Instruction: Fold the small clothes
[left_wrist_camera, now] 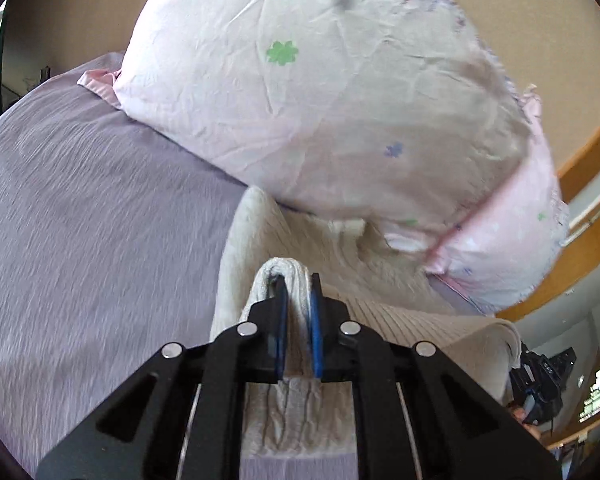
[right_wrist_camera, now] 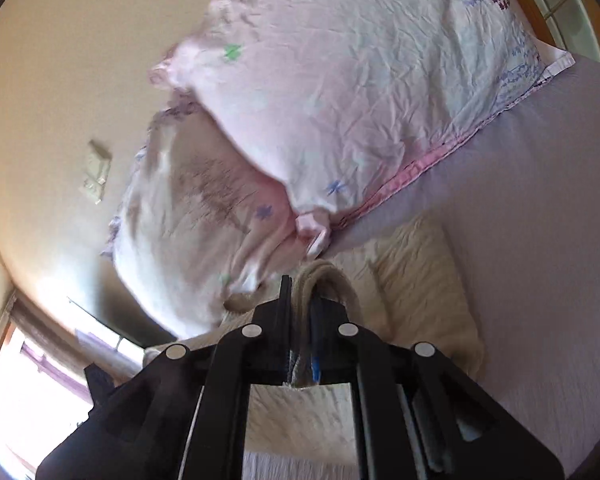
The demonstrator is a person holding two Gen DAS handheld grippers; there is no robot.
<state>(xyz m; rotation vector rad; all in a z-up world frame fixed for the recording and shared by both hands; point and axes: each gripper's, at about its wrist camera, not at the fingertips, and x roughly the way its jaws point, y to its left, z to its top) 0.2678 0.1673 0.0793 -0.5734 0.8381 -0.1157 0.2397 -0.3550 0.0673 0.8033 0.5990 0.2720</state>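
A cream knit garment (left_wrist_camera: 340, 256) lies on the purple bed sheet (left_wrist_camera: 80, 200), its far end against a pillow. My left gripper (left_wrist_camera: 298, 292) is shut on a folded edge of the garment, which bunches between the blue pads. In the right wrist view the same cream garment (right_wrist_camera: 416, 292) spreads to the right on the sheet (right_wrist_camera: 540, 208). My right gripper (right_wrist_camera: 302, 300) is shut on another thick fold of it, which loops over the fingertips. Both grippers hold the cloth lifted a little above the bed.
Two pale pink floral pillows (left_wrist_camera: 320, 92) (right_wrist_camera: 340, 92) lean at the head of the bed, just beyond the garment. A beige wall with a switch plate (right_wrist_camera: 96, 176) is behind them. A wooden bed frame (left_wrist_camera: 580, 152) runs along the right.
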